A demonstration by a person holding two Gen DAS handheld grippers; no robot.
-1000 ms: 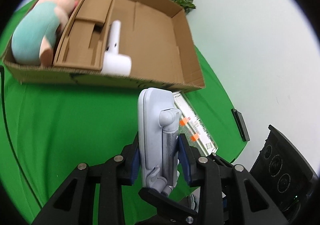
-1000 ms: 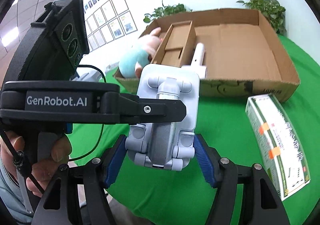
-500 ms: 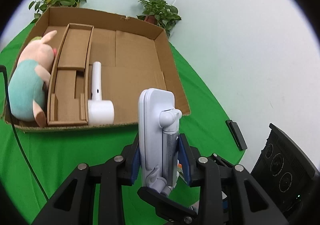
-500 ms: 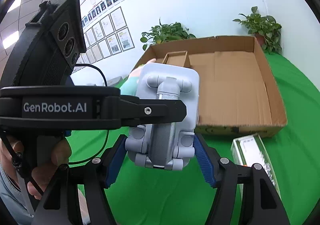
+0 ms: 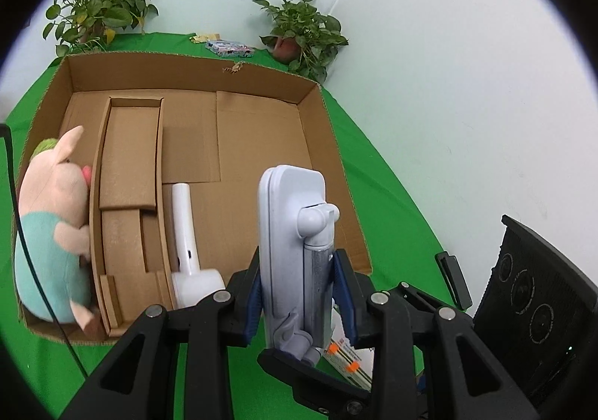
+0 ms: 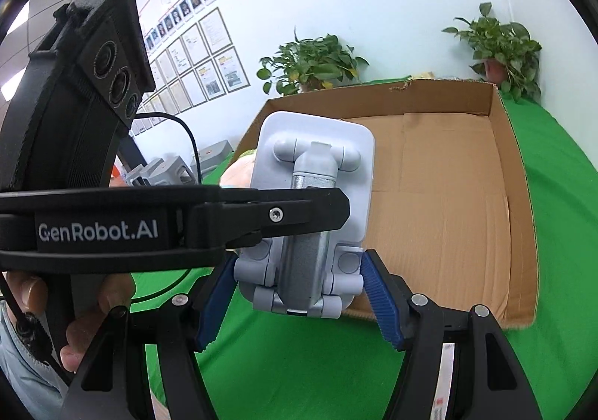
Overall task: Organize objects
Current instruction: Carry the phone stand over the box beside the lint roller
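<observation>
A pale grey folding stand (image 5: 295,251) with a metal hinge is held upright above the green table, near the front edge of an open cardboard box (image 5: 329,143). My left gripper (image 5: 299,293) is shut on its sides. In the right wrist view my right gripper (image 6: 299,293) has its blue pads on both edges of the same stand (image 6: 310,210), with the left gripper's finger across it. Inside the box lie a plush pig (image 5: 52,225), a cardboard insert (image 5: 127,173) and a white hair dryer (image 5: 187,244).
A boxed item with orange tags (image 5: 347,356) lies on the green cloth under the grippers. Two potted plants (image 5: 302,31) stand behind the box. A small packet (image 5: 230,48) lies at the back. A black device (image 5: 452,279) lies at the table's right edge.
Both grippers have risen with the stand and tilted down toward the box; the box interior now shows more fully and the boxed item has slid beneath the grippers.
</observation>
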